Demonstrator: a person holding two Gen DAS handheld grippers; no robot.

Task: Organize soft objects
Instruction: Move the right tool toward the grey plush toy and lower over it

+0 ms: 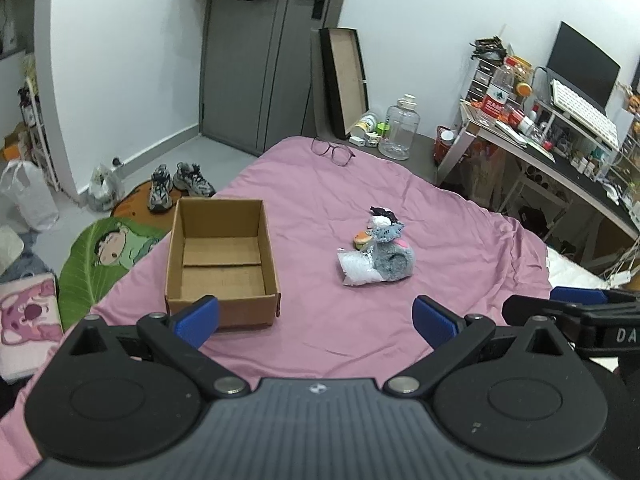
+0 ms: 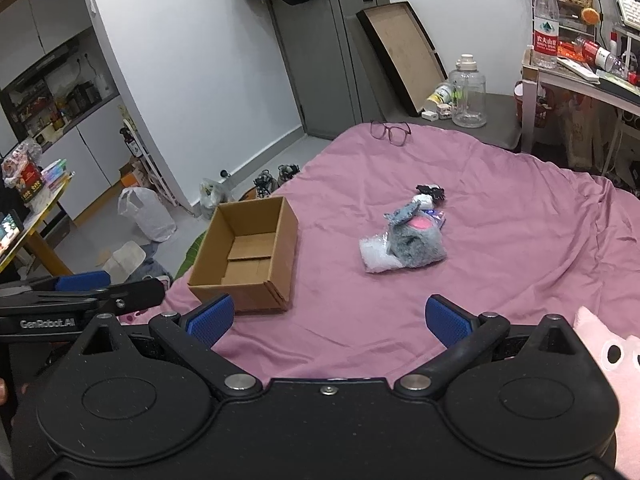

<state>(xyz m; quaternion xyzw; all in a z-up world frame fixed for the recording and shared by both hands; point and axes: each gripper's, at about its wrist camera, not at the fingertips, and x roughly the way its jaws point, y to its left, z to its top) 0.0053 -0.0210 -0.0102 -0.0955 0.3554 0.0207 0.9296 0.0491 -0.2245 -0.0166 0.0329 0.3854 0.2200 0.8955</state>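
A wrinkled mauve cotton bedsheet [image 1: 328, 184] covers the bed and fills most of what both cameras take in. On it, toward the edge nearest the shoes, sits an open brown corrugated cardboard box [image 1: 222, 260], rectangular, its long axis running away from the grippers toward the grey door [image 1: 256, 60]; its flaps lie flat inside and nothing is in it. To the right of the box, well apart from it, is a small heap of soft things. The biggest is a fuzzy grey plush toy with a pink patch [image 2: 416, 242], rounded and lumpy, partly wrapped in crinkled clear plastic [image 2: 376, 258]; in the right wrist view its long axis slants from the plastic end near the box up toward the far right. Touching its far end are a small white and black soft bundle [image 2: 430, 196] and, seen from the left wrist, a little round orange and cream piece [image 1: 362, 238].

The left gripper [image 1: 316, 322] hovers low over the sheet in front of the box, its blue ribbed pads spread wide with nothing between them. The right gripper [image 2: 328, 322] is likewise spread and unloaded, beside a pale pink plush cushion [image 2: 612, 364]. A pair of dark-framed glasses [image 2: 390, 132] lies at the far end of the sheet.
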